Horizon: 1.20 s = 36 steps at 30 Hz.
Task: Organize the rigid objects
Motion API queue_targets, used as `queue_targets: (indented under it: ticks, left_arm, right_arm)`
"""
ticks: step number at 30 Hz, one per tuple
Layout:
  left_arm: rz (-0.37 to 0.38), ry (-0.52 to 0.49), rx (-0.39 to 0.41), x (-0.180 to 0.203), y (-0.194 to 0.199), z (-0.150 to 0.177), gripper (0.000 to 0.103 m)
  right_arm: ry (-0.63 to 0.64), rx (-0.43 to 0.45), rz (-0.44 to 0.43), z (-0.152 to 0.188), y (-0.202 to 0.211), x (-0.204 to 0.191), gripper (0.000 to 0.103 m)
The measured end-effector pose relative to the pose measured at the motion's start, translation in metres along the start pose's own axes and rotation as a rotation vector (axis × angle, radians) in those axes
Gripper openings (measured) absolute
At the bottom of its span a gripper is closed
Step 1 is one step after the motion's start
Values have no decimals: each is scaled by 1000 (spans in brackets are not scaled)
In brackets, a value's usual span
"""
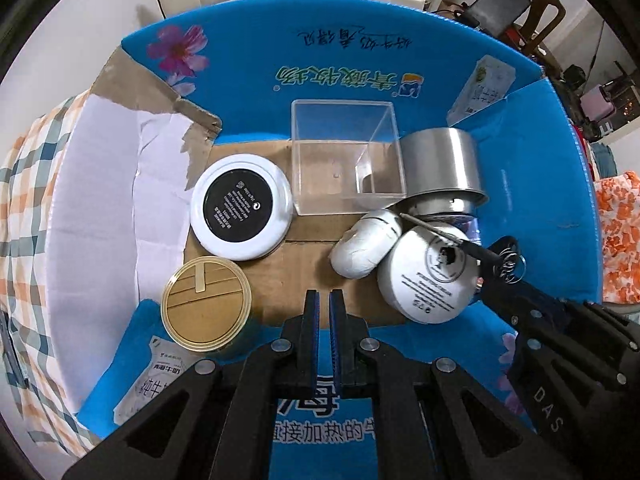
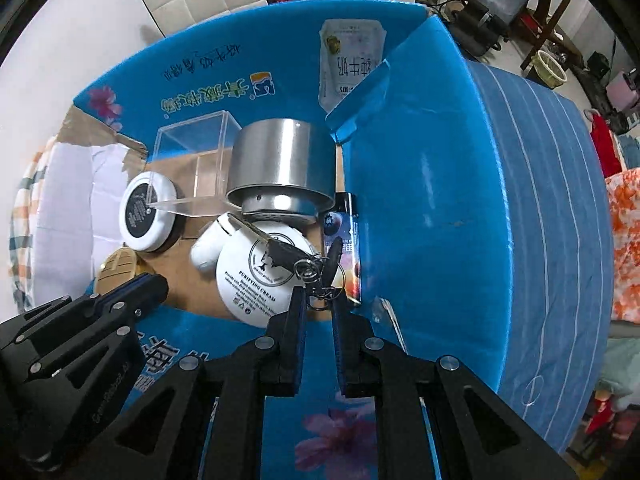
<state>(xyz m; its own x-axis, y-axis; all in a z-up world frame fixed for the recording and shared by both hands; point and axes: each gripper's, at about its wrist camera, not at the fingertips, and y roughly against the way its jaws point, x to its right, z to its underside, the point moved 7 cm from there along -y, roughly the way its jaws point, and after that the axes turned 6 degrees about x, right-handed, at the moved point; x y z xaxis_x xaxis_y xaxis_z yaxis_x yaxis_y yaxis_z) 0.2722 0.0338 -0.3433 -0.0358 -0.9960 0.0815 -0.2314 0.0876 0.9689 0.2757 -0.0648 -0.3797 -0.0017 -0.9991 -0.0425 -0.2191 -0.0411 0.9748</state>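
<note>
**Inspector:** Cardboard floor, blue printed walls: what lies in the box (image 1: 532,168)?

**Operator:** I see a clear case (image 1: 344,156) at the back, a steel cup (image 1: 440,164) tipped on its side just right of it and touching it. Left of the case lies a white tin (image 1: 241,207) with a black label. A gold lid (image 1: 206,308) sits at the near left corner. A white pod (image 1: 366,242) leans against a cream jar (image 1: 430,276) at the near right.

**Inspector:** Left gripper?

**Operator:** My left gripper (image 1: 324,300) points down over bare cardboard between lid and jar. Its jaws are all but closed, only a sliver between the pads, nothing in them.

**Inspector:** Right gripper?

**Operator:** My right gripper (image 2: 320,300) hangs at the jar's near edge, jaws drawn nearly together on the rings of a key bunch (image 2: 308,264). One key's blade reaches across the jar top toward the cup. Whether the keys' weight rests on the jar, I cannot tell.
</note>
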Motion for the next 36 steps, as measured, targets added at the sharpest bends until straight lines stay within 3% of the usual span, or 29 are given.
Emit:
queue_targets:
  ticks: [6,17,20,22,23,24,25,27,28,30,32,36]
  left_arm:
    - [-23,1,-9,-8,-1,3,3]
    - [-44,10,-4,-24,8,3,3]
    - [-42,16,-4,-30,14,5,5]
    - [-41,11,-28,-31,17,6,5]
    - [-37,7,-42,-31,21,8,12]
    - [-34,2,-45,-30,28,9,34]
    - [-30,-2,-36,-29,34,10,47]
    - [-61,2,6,-36,52,10,66]
    - [-55,11,11,-38,59,10,71]
    - [-16,47,7,-46,74,15,91]
    - [20,65,16,-49,87,20,102]
    - [49,64,64,-50,115,40,102]
  right_arm:
    - [-37,-79,12,11,-26,9,12]
    - [-27,-90,39,23,-28,8,15]
    - [-31,-80,25,23,-19,2,31]
    - [-26,-64,-18,23,-6,-2,52]
    - [-19,-56,-36,24,1,-5,57]
    - [-3,-40,-38,26,11,-6,69]
    - [9,-22,-23,27,19,-7,75]
    - [44,11,-30,31,36,-11,76]
    - [62,23,-35,34,46,-11,80]
    - [115,35,-55,44,65,-13,87]
    - [176,41,-52,55,81,-16,87]
    - [343,50,3,92,107,-29,87]
